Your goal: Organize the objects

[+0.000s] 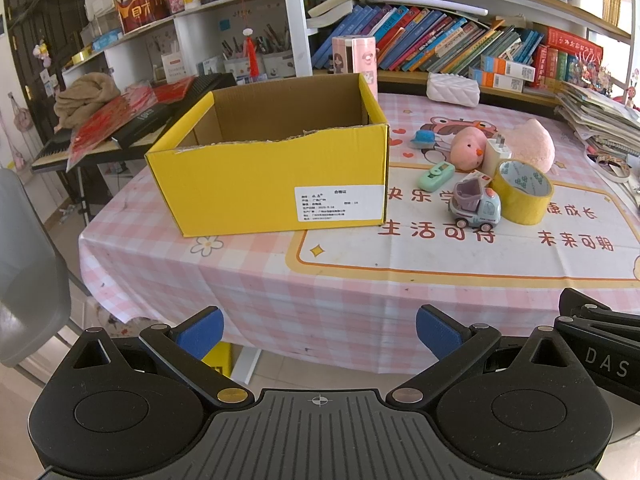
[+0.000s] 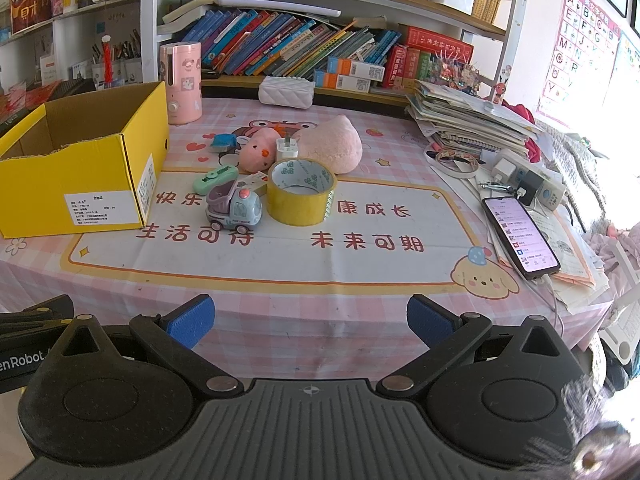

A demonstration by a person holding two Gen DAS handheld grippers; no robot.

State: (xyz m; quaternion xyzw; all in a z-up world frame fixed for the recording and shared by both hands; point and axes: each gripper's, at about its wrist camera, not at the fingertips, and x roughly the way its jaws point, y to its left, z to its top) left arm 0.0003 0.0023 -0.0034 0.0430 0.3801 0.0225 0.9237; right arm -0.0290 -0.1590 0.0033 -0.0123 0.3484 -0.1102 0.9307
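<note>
Yellow box: open-topped carton (image 1: 267, 184) sits on the left of the table (image 1: 280, 292), nothing visible inside from here.
Clutter: the things to sort bunch just right of the box, well within reach.
Tape: yellow roll (image 2: 301, 192) lies on its side at the near edge of the bunch, touching the toy truck (image 2: 234, 208).
Behind them: green cutter (image 2: 215, 178), white plug (image 2: 287, 149), pink chick (image 2: 258, 154), a bigger pink plush (image 2: 334, 148) and a small blue piece (image 2: 223, 141), all packed close.
Left gripper: (image 1: 319, 334) fingers spread wide, nothing between them, hovering off the table's near edge, facing the box.
Right gripper: (image 2: 310, 320) also spread and empty, lined up with the tape and truck.
Step, my read: nothing picked yet, so first grab comes now.
How to do it well: start with the nearest item, truck or tape, so the rest stays undisturbed; come in low and straight, pads (image 2: 191, 320) across the truck's sides.
Watch out: tape could roll if nudged; phone (image 2: 520, 234) and papers on the right are best left alone.
</note>
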